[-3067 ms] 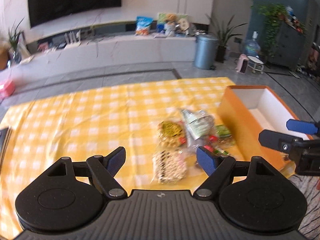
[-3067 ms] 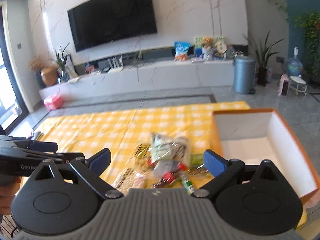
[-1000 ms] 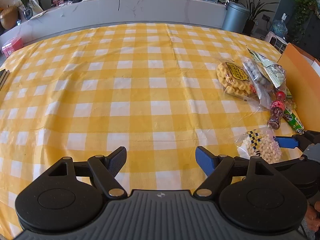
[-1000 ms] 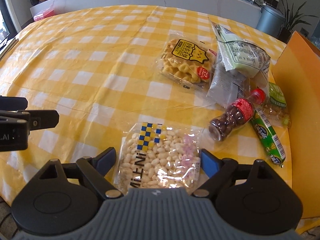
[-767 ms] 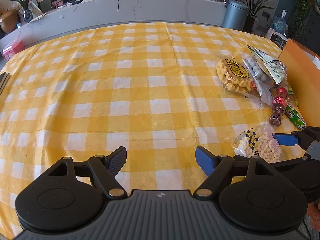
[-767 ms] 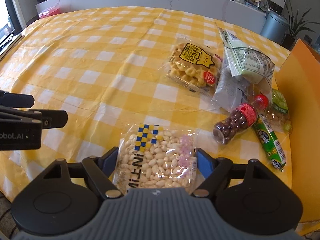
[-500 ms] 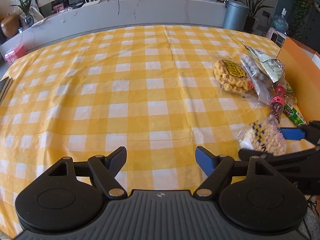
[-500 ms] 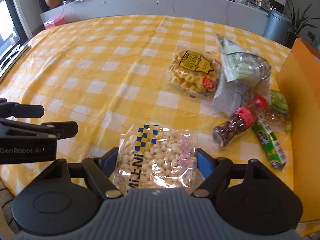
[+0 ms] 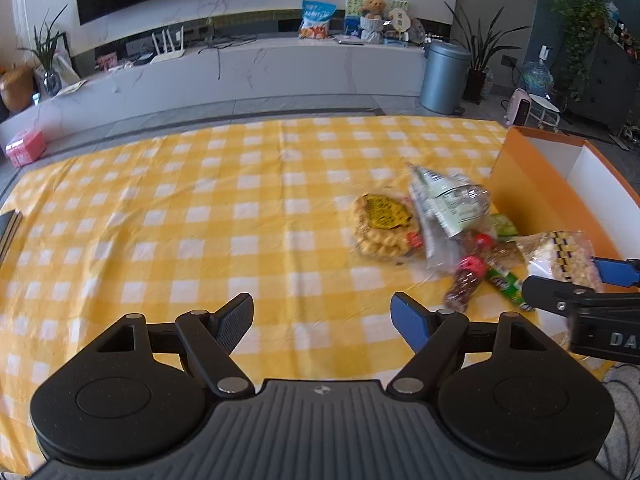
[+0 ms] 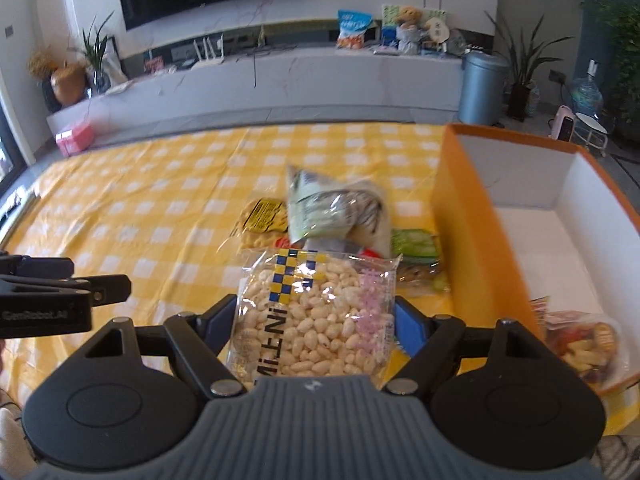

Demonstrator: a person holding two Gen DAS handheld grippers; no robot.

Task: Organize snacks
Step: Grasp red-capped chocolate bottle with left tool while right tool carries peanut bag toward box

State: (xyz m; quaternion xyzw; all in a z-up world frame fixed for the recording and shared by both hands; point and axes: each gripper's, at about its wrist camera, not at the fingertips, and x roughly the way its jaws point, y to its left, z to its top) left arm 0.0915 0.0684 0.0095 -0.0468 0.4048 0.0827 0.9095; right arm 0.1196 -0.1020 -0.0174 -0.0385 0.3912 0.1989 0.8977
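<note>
My right gripper (image 10: 314, 320) is shut on a clear bag of white puffed snacks (image 10: 316, 312) and holds it above the table, left of the orange box (image 10: 472, 216). The bag also shows in the left wrist view (image 9: 560, 256), beside the box (image 9: 520, 184). My left gripper (image 9: 322, 320) is open and empty over the yellow checked cloth (image 9: 200, 216). A pile remains on the cloth: a waffle snack pack (image 9: 382, 228), a green-white bag (image 9: 448, 204), a red-capped bottle of chocolate balls (image 9: 466, 280) and a green stick pack (image 9: 506, 282). One snack bag (image 10: 584, 344) lies inside the box.
The box has a white inside and stands at the table's right edge. Beyond the table are a white TV bench (image 9: 240, 72), a grey bin (image 9: 444, 76) and potted plants. A dark object (image 9: 8, 228) lies at the table's left edge.
My right gripper has closed on the puffed snack bag and lifted it off the cloth toward the box. Both grippers have risen and tilted up, showing the room.
</note>
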